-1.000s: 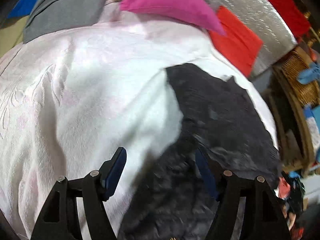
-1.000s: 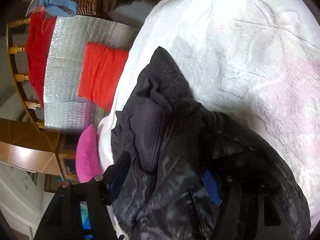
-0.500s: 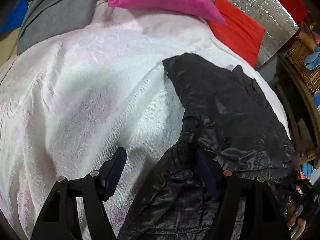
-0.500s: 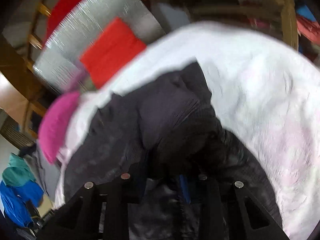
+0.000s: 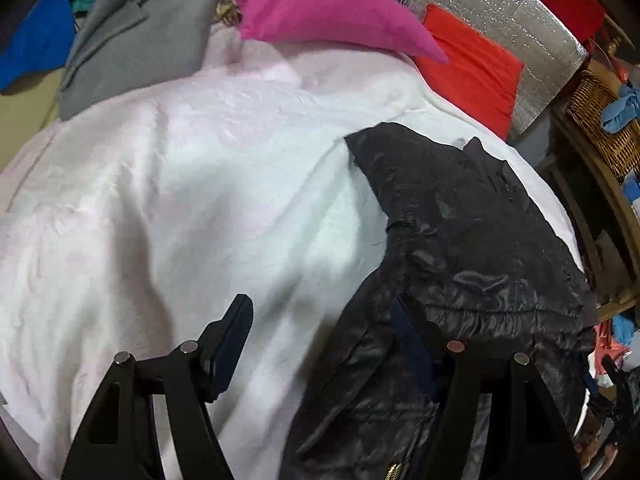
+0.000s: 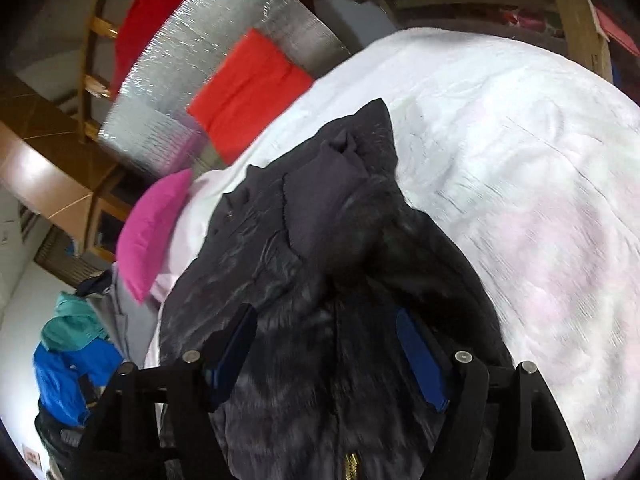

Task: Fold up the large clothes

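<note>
A shiny black padded jacket (image 5: 472, 248) lies crumpled on a white-pink bedspread (image 5: 192, 200). In the left wrist view it fills the lower right. My left gripper (image 5: 324, 332) is open, over the jacket's left edge, with one finger above the bedspread and the other above the jacket. In the right wrist view the jacket (image 6: 304, 248) lies bunched, a gold zipper at the bottom. My right gripper (image 6: 326, 340) is open, its jaws wide apart over the jacket's middle, gripping nothing.
A magenta pillow (image 5: 320, 12), a red cushion (image 5: 472, 68) and a silver foil mat (image 5: 520, 12) lie at the head of the bed. A grey garment (image 5: 136, 36) and blue clothes (image 6: 68, 364) are piled beside it. A wicker basket (image 5: 604, 120) stands right.
My right gripper was shut on the jacket half a second ago; it has since opened and let the cloth go. The right view swung round. The left gripper stayed open, shifting slightly.
</note>
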